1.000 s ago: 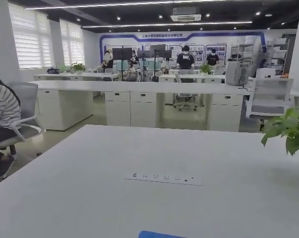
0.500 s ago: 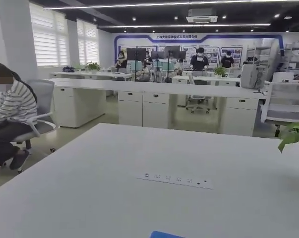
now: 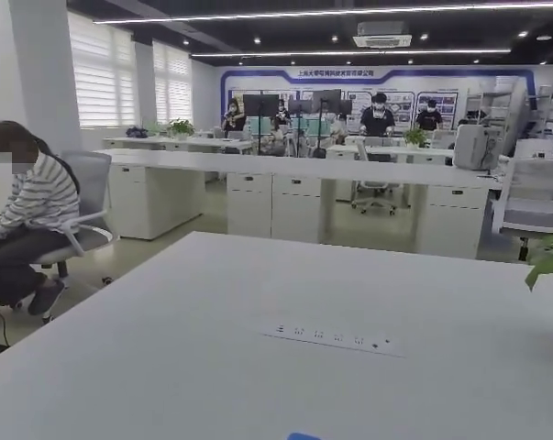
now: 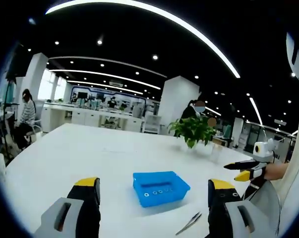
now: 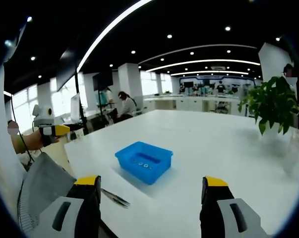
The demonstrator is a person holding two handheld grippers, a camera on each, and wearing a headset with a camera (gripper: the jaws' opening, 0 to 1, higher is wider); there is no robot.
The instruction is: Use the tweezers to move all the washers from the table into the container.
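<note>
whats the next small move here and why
Probably lower the right gripper to the tweezers, which lie loose on the table beside the blue container; that gripper is open and holds nothing. Some washers already seem to lie in the container.

Looking along the left gripper view, the tabletop (image 4: 65, 158) lies bare from 9 round to 11 o'clock, with broad room to sweep. The blue container (image 4: 160, 187) sits at 12. The tweezers (image 4: 189, 223) lie flat at 1, nearer to me and just beside the container. A potted plant (image 4: 194, 130) stands beyond at 1, well apart from both. The right gripper (image 4: 237, 170) hangs at 3, I think off the table's edge. In the head view a socket strip (image 3: 336, 337) lies flat at 12.
</note>
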